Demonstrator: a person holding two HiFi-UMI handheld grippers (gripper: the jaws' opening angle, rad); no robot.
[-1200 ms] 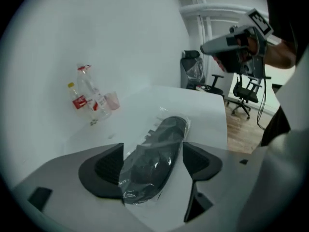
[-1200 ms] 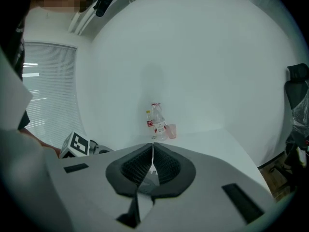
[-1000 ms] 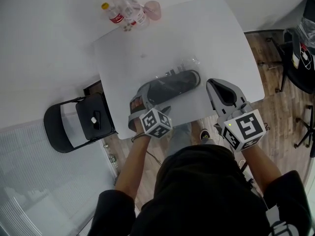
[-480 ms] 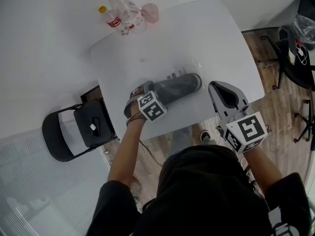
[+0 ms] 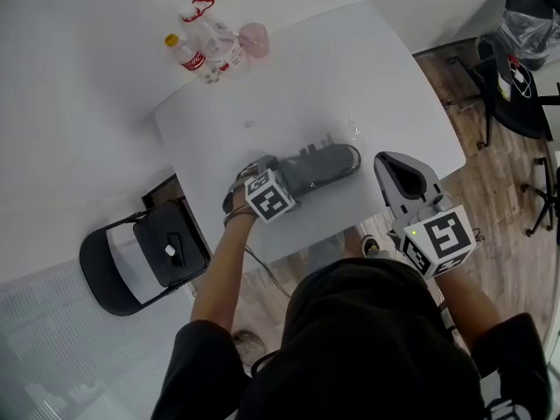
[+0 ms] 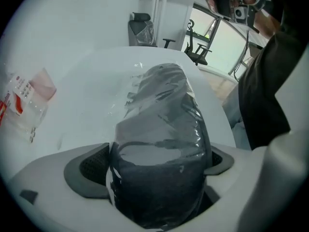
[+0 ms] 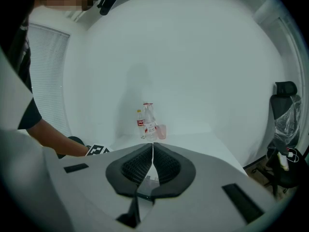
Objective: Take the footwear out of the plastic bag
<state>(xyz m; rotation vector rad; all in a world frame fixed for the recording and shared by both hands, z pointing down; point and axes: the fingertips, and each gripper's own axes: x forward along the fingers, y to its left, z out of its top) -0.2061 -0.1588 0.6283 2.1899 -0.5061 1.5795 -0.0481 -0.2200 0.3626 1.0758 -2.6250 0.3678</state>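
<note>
Left gripper [image 6: 159, 167] has its jaws spread wide, having just opened further. They straddle the near end of the dark shoe [image 5: 322, 163] without clamping it. The shoe lies inside its clear plastic bag [image 6: 192, 129] on the white table [image 5: 367, 68]. The right gripper [image 7: 152, 159], jaws together and empty, hangs near the shoe's far end.
</note>
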